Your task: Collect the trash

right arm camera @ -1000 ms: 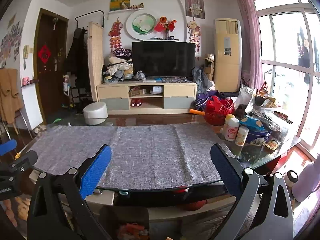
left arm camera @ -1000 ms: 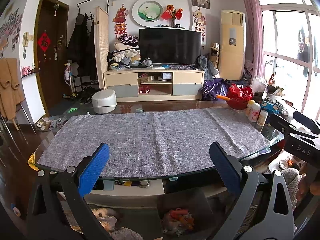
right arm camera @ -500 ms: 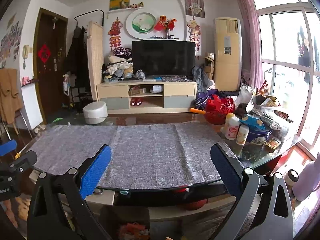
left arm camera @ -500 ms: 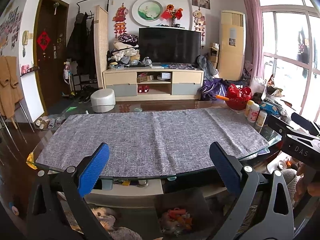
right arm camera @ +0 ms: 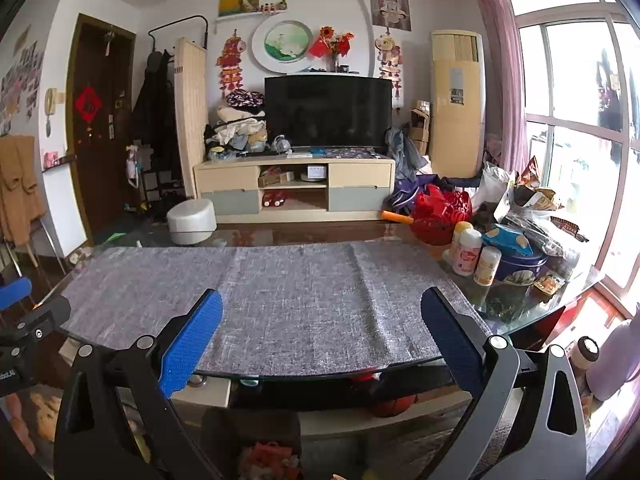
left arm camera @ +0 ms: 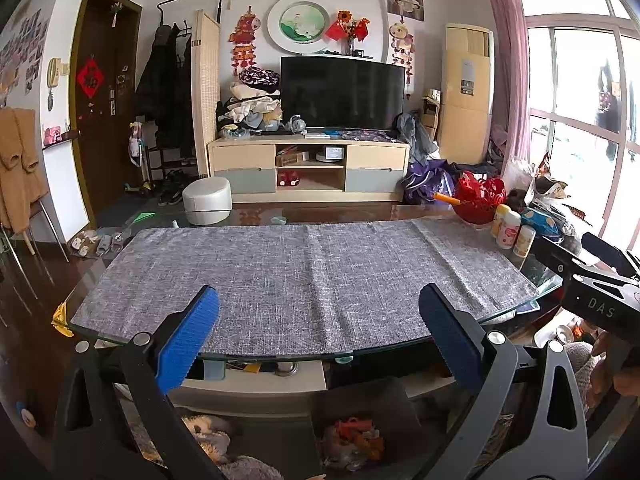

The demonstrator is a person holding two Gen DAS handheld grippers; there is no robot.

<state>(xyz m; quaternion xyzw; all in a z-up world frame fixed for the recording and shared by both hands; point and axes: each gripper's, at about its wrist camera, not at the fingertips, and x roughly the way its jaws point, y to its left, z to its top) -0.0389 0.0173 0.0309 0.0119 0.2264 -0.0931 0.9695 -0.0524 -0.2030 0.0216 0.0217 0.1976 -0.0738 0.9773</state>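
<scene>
Little has moved since the earlier frames: both views sit a touch nearer the table, nothing on it displaced.

Left gripper [left arm camera: 318, 334]: jaws spread wide, nothing between the blue pads, held at the near table edge.
Right gripper [right arm camera: 322, 336]: jaws likewise wide apart and empty, level with the left, beside it.
Table [right arm camera: 532, 304]: glass top, grey cloth [right arm camera: 280, 300] over most of it, bare of litter.
Trash: wrappers and bags [right arm camera: 532, 208] heaped at the far right end, by the window, well apart from both grippers.
Adjacent: red basket [right arm camera: 438, 216], three small bottles [right arm camera: 466, 252], blue tin [right arm camera: 516, 260].
Shelf below holds mixed clutter, unclear.
</scene>
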